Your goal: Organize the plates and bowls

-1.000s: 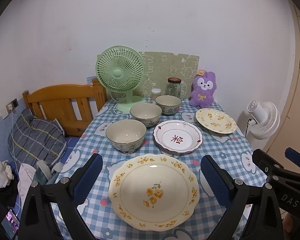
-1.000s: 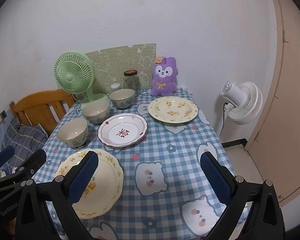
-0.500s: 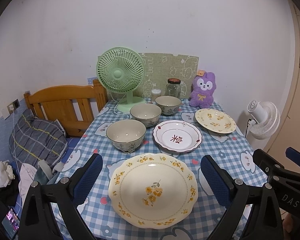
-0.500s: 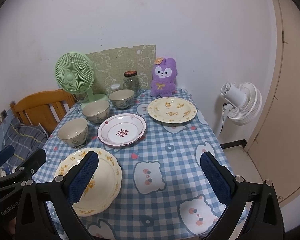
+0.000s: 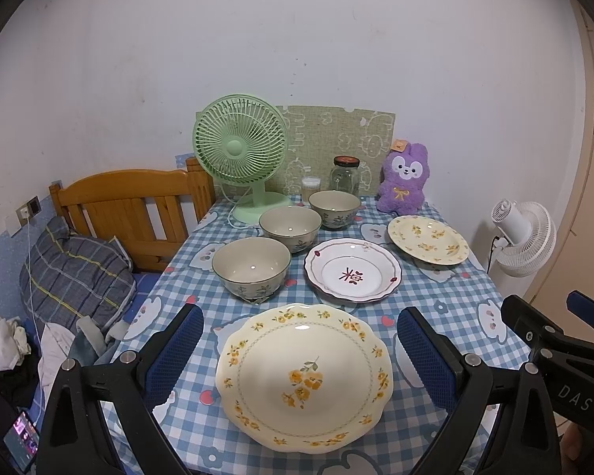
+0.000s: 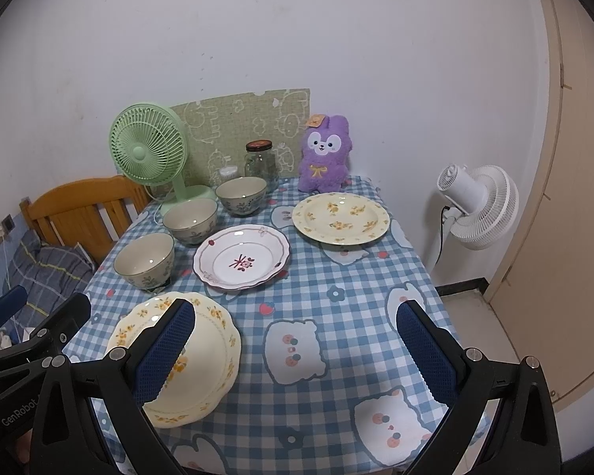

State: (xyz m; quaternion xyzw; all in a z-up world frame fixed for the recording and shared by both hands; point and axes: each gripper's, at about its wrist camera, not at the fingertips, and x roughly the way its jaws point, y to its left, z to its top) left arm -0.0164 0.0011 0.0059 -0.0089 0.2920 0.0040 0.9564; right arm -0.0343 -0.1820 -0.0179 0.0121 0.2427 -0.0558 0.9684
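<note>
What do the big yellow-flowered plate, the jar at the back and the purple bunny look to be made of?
The near yellow-flowered plate looks like glazed ceramic: glossy, with light glints. The jar appears to be clear glass with a dark lid, probably metal. The purple bunny is fuzzy plush fabric.

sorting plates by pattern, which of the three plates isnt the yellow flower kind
The middle plate, white with a dark red rim line and a red motif at its centre. The near plate and the far plate by the purple plush are cream with yellow flowers.
</note>
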